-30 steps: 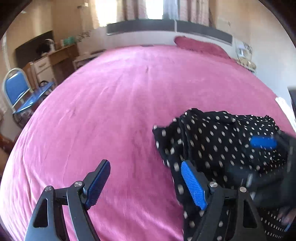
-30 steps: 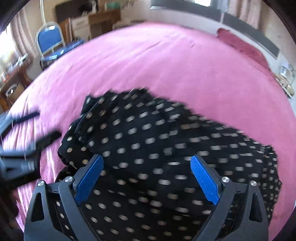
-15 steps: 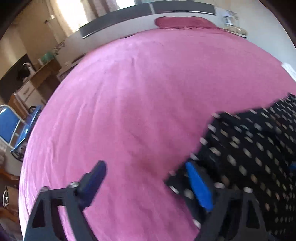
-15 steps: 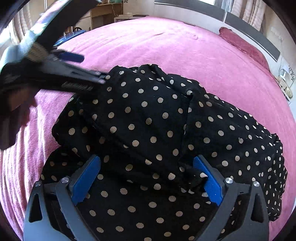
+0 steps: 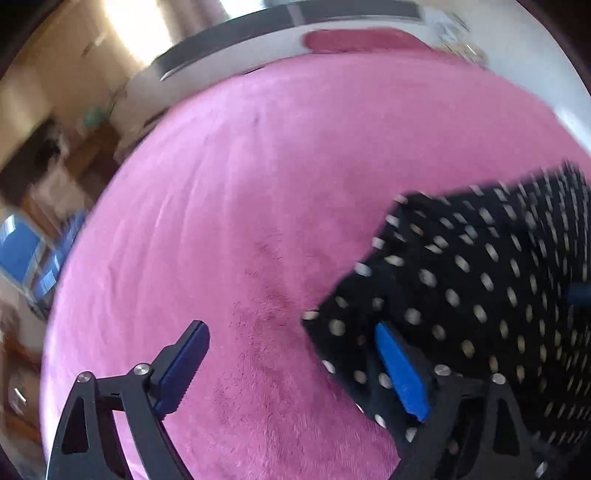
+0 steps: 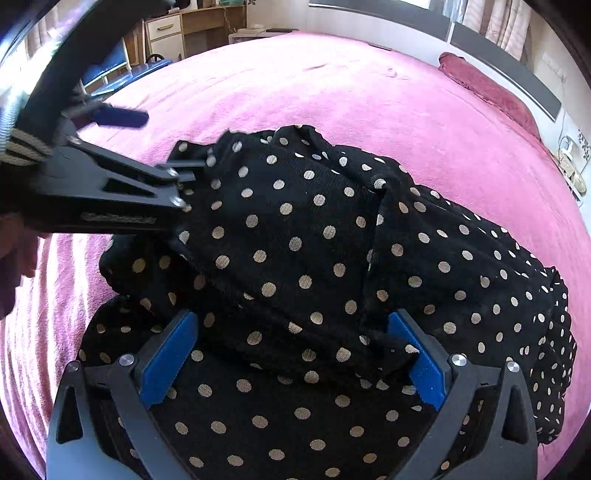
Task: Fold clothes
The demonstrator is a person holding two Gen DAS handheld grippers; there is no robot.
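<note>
Black dotted garment (image 6: 314, 258), both grippers spread

Big bed w/ pink cover (image 6: 369, 96) fills the room, dark-red pillow (image 6: 487, 88) by grey-and-white headboard (image 6: 498, 55), wood desk w/ white drawers (image 6: 184, 26) and blue chair (image 5: 22, 254) at left, bright curtained window behind.

Left tool (image 5: 295, 373) deeper into garment (image 6: 314, 240)
</note>
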